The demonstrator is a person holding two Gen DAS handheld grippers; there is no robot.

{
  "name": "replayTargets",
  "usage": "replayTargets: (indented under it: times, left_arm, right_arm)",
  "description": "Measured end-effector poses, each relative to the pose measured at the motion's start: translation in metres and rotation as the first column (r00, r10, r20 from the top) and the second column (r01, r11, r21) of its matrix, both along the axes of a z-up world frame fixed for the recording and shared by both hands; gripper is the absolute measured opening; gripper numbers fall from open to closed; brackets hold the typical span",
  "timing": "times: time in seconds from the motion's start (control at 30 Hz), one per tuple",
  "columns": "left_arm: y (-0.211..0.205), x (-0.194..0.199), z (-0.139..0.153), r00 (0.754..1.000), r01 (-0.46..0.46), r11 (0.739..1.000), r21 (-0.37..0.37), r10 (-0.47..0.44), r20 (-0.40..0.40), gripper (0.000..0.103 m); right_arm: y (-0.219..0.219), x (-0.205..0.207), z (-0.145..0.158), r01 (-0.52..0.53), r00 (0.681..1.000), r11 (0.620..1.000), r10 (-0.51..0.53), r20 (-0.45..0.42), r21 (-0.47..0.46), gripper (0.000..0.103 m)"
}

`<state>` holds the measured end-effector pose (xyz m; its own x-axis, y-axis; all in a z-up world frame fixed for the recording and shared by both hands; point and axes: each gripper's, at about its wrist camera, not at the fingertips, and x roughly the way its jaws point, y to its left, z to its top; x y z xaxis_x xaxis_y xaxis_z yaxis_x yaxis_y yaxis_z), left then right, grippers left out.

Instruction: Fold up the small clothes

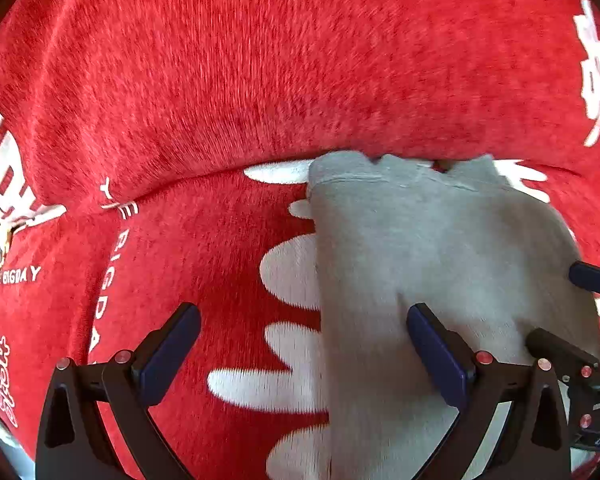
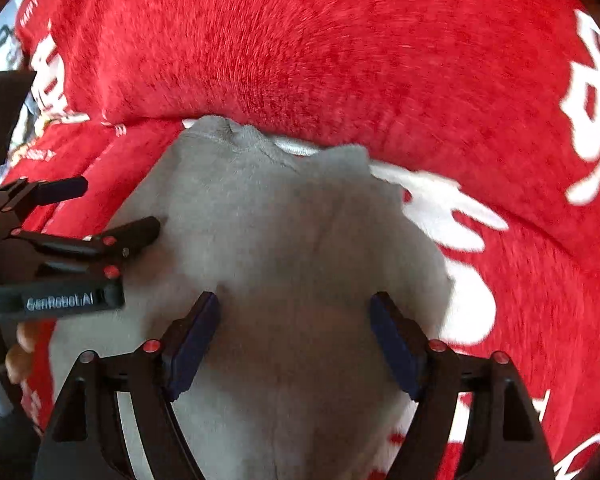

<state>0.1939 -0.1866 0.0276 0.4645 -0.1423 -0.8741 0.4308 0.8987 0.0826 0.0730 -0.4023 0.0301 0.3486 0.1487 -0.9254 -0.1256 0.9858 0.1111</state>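
A small grey garment (image 1: pixel 428 248) lies flat on a red plush cloth with white print, its far edge against a red cushion. It also fills the middle of the right wrist view (image 2: pixel 292 240). My left gripper (image 1: pixel 304 320) is open at the garment's left edge: one finger over the red cloth, the other over the grey fabric. My right gripper (image 2: pixel 296 324) is open just above the garment's near part, holding nothing. It shows at the right edge of the left wrist view (image 1: pixel 560 308). The left gripper shows at the left of the right wrist view (image 2: pixel 116 208).
The red plush cloth (image 1: pixel 204 248) with white lettering covers the whole surface. A red cushion or backrest (image 1: pixel 284 64) rises right behind the garment; it also shows in the right wrist view (image 2: pixel 340 60). My hand (image 2: pixel 22 344) shows at the left edge.
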Motion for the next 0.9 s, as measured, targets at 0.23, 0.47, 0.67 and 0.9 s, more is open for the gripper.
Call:
replayTargets:
  times: [0.23, 0.47, 0.67, 0.9]
  left_arm:
    - [0.016, -0.039, 0.006, 0.999, 0.048, 0.999, -0.021, -0.047, 0.025, 0.103]
    - [0.034, -0.078, 0.010, 0.996, 0.079, 0.996, -0.045, -0.077, 0.038, 0.103]
    - [0.034, -0.096, 0.024, 0.992, 0.114, 0.988, -0.100, -0.108, 0.062, 0.103]
    - [0.032, -0.100, -0.012, 0.992, 0.127, 0.992, -0.014, -0.127, 0.012, 0.103]
  right_arm:
    - [-0.007, -0.061, 0.006, -0.022, 0.999, 0.998, 0.024, 0.023, -0.056, 0.080]
    - [-0.021, -0.094, 0.009, 0.043, 0.999, 0.999, -0.043, 0.012, -0.007, 0.081]
    - [0.009, -0.100, 0.044, 0.011, 0.992, 0.997, -0.001, 0.128, -0.083, 0.080]
    - [0.047, -0.090, 0.013, -0.100, 0.992, 0.979, 0.111, 0.056, -0.177, 0.080]
